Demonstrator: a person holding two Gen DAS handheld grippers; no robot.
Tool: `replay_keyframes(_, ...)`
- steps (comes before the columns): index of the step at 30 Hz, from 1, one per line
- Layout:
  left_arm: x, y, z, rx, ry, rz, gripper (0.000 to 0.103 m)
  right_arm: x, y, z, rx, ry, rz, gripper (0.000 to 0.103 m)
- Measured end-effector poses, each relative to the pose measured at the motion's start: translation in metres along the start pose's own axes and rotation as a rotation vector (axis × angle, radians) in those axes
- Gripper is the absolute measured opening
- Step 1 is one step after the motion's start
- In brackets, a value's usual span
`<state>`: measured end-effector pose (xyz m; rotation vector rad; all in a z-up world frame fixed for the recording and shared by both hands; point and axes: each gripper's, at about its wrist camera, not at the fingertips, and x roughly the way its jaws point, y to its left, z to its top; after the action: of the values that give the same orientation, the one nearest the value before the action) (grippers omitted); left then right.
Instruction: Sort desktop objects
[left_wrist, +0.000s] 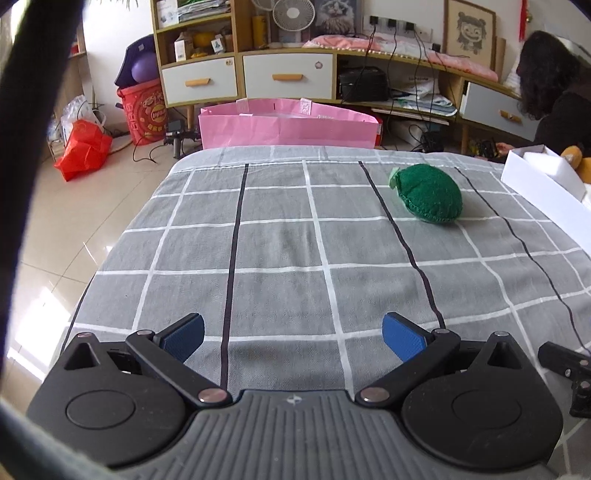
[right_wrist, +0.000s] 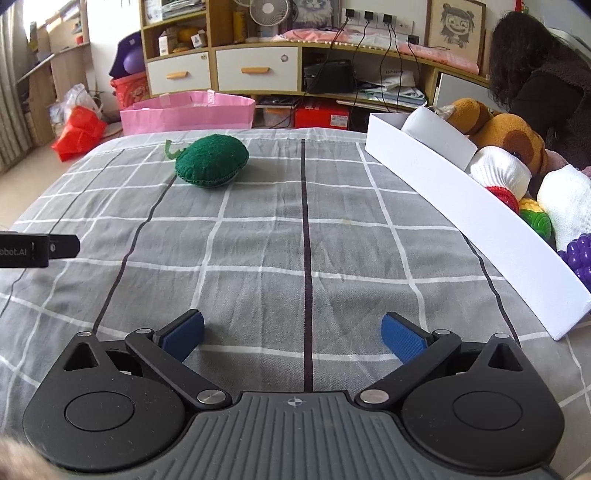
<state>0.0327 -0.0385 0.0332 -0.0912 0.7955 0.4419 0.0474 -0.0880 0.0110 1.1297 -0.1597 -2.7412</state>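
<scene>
Green felt toy (right_wrist: 211, 161) lay alone near the table's (right_wrist: 295, 240) far edge.
Both the left gripper (left_wrist: 293, 338) and right gripper (right_wrist: 293, 336) gaped wide, empty; approach level, straddle its middle, then carry it to the white box (right_wrist: 480, 221).

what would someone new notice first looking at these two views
The dark green felt cushion shaped like a round fruit stands out first, lying alone on the grey checked cloth, ahead of both open grippers, left and right. Next comes the long white cardboard box along the cloth's right edge, with plush and plastic toys in it, a brown plush bear among them.
</scene>
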Motion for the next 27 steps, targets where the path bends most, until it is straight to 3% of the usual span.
replay_keyframes(7,0.006,-0.001,-0.007,0.036,-0.028,0.062,0.103,0.000,0.001,-0.008,-0.011,-0.065,-0.014,0.102)
replay_keyframes(15,0.008,0.019,-0.016,-0.075,-0.054,-0.028,0.102,-0.001,0.001,-0.010,-0.014,-0.081,-0.010,0.102)
replay_keyframes(27,0.010,0.016,-0.016,-0.071,-0.075,-0.022,0.103,-0.001,0.003,-0.010,-0.014,-0.081,-0.013,0.102)
